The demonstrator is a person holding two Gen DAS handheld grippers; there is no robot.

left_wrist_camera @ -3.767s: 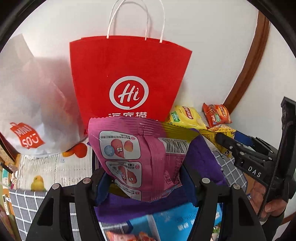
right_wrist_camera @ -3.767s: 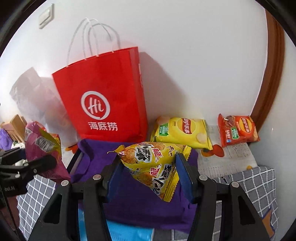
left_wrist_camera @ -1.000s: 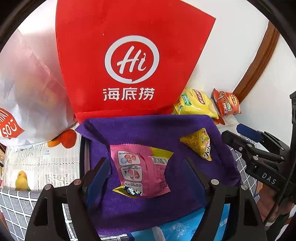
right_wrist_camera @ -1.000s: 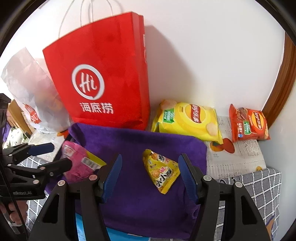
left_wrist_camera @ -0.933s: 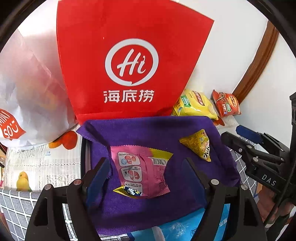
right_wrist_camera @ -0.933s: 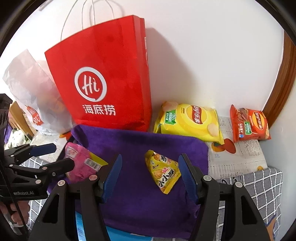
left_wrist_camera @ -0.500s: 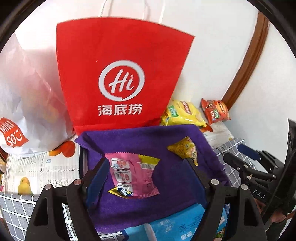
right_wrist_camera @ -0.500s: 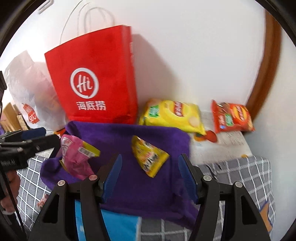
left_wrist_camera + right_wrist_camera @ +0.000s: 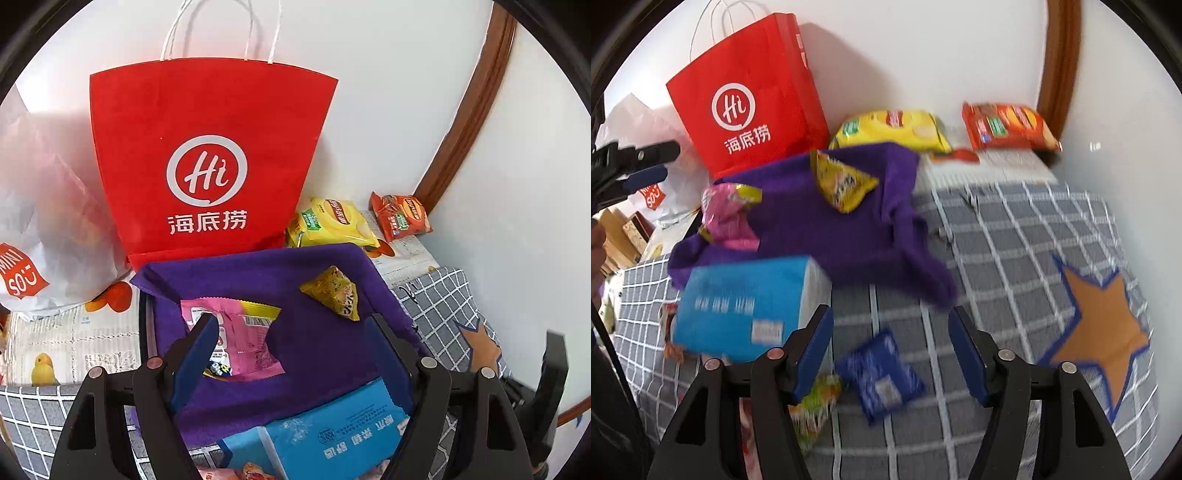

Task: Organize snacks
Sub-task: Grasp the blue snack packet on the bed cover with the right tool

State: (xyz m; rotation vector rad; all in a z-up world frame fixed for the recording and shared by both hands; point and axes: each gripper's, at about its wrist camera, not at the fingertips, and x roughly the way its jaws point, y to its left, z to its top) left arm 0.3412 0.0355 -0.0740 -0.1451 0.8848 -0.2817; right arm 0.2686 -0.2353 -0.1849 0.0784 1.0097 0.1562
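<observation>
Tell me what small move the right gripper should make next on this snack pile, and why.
Probably lower the right gripper onto the small blue packet and close. Its jaws are opening with nothing between them, and that packet lies on the checked cloth right ahead of them. The pink pack and yellow triangular pack already sit on the purple towel, so loose packets seem next.

Two snack packets lie on one purple cloth (image 9: 317, 354): a pink packet (image 9: 243, 339) and a yellow packet (image 9: 332, 291). Against the wall are two chip bags, one yellow bag (image 9: 328, 225), one orange bag (image 9: 400, 218), and one red paper bag (image 9: 207, 155). One blue box (image 9: 746, 302) and one blue packet (image 9: 879, 373) lie nearer.
</observation>
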